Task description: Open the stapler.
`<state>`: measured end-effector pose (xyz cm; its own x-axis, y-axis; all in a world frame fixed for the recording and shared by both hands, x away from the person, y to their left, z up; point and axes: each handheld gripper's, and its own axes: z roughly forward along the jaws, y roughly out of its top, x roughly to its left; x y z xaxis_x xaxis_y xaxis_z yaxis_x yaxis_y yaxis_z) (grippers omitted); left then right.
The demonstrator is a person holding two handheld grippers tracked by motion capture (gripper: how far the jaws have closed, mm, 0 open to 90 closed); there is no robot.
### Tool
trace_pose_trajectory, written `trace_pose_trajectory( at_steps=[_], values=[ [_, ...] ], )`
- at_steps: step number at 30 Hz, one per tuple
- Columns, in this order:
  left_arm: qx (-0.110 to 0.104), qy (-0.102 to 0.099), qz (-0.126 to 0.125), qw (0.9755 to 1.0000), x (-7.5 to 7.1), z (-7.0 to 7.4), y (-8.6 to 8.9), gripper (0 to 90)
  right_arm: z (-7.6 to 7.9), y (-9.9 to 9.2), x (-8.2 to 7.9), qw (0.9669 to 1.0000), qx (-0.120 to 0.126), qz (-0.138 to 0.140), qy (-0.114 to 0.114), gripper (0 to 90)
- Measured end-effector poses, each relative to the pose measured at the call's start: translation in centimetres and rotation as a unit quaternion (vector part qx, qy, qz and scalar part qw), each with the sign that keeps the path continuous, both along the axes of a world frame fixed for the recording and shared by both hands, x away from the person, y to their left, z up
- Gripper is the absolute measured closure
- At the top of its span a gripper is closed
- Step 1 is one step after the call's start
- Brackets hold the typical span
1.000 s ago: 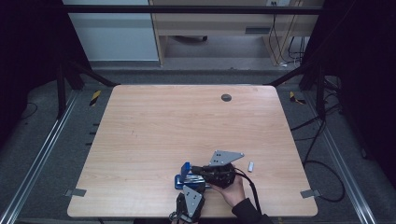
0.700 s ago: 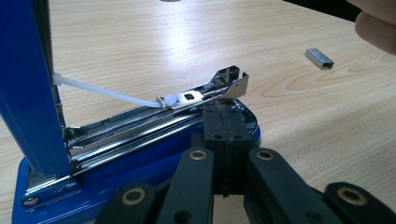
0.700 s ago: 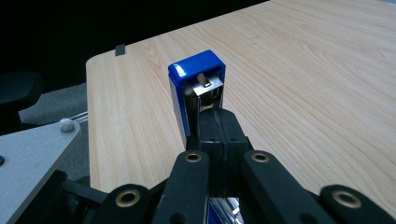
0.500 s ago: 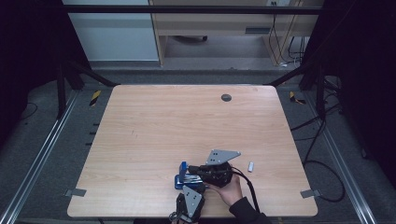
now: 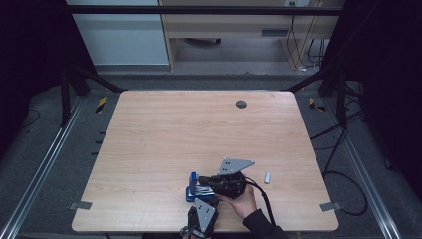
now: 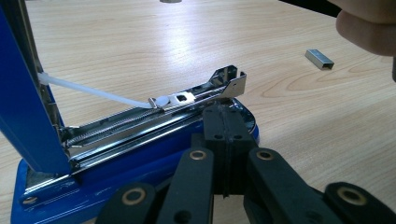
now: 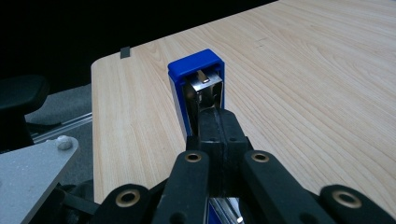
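A: Closest to the camera in the high view, what do you see?

B: The left gripper point(image 5: 200, 211) is at the near edge of the table point(image 5: 149, 149), with its grey plate on top. In the left gripper view its two black jaws stand pressed together, with no gap between them. Their tips are at the blue base of the stapler point(image 6: 140, 158), just below the metal rail. I cannot tell if they really touch it or grasp anything.

A: And the stapler itself?

B: It lies open near the front edge of the table, a little right of the middle. The blue top part stands up at the left of the left gripper view. The silver staple rail point(image 6: 154, 116) is exposed, with a white pusher on it.

A: Where is the right gripper?

B: The right gripper point(image 5: 211, 183) is just behind the left one, held by a hand point(image 5: 241, 199), and points to the left. Its jaws are also clenched together. In the right gripper view they are against the open blue top of the stapler point(image 7: 198, 88); whether they pinch its metal part is not clear.

A: Anything further away?

B: A small strip of staples point(image 5: 267, 178) lies on the wood to the right of the grippers, apart from them. Far back there is a round dark hole point(image 5: 241, 104) in the table.
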<state>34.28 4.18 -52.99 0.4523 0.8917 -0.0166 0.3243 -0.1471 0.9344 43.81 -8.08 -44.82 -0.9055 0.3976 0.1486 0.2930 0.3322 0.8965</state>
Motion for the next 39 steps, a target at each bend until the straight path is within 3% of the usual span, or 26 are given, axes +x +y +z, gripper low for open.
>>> trace_pose_trajectory(
  at_steps=[1,2,3,5,9,19,23,27,39],
  values=[
    [0.004,0.005,0.0,1.0,0.1,0.0,0.0,89.8,0.0,0.0,0.0,1.0,0.0,0.0,0.0,90.0],
    [0.021,0.025,0.003,0.9995,0.3,-0.1,-0.2,89.9,0.0,0.0,0.0,1.0,0.001,0.0,0.0,90.0],
    [0.02,0.023,0.003,0.9995,0.3,-0.1,-0.2,89.9,0.0,0.2,0.1,1.0,0.004,0.004,0.004,90.0],
    [0.002,-0.008,0.01,0.9999,-0.2,-0.2,0.1,89.9,0.1,0.8,0.0,1.0,-0.003,0.005,-0.002,90.0],
    [-0.003,-0.017,0.006,0.9998,-0.4,-0.3,0.3,89.9,0.2,1.9,0.2,0.9999,-0.01,0.008,-0.003,90.0],
    [-0.038,-0.005,0.016,0.9992,-0.2,-0.1,0.7,89.8,-0.2,0.7,0.1,0.9999,-0.013,0.0,0.0,90.0],
    [-0.019,0.008,0.026,0.9994,0.2,0.1,0.1,89.8,-0.2,0.6,0.1,0.9999,-0.011,0.001,0.0,90.0],
    [-0.004,0.005,0.027,0.9996,0.1,0.1,-0.1,89.9,-0.3,0.6,-0.1,0.9999,-0.013,0.002,0.0,90.0],
    [-0.007,0.009,0.02,0.9997,0.2,0.1,-0.1,90.0,-0.3,0.6,-0.1,0.9999,-0.009,0.002,0.003,90.0]
  ],
)
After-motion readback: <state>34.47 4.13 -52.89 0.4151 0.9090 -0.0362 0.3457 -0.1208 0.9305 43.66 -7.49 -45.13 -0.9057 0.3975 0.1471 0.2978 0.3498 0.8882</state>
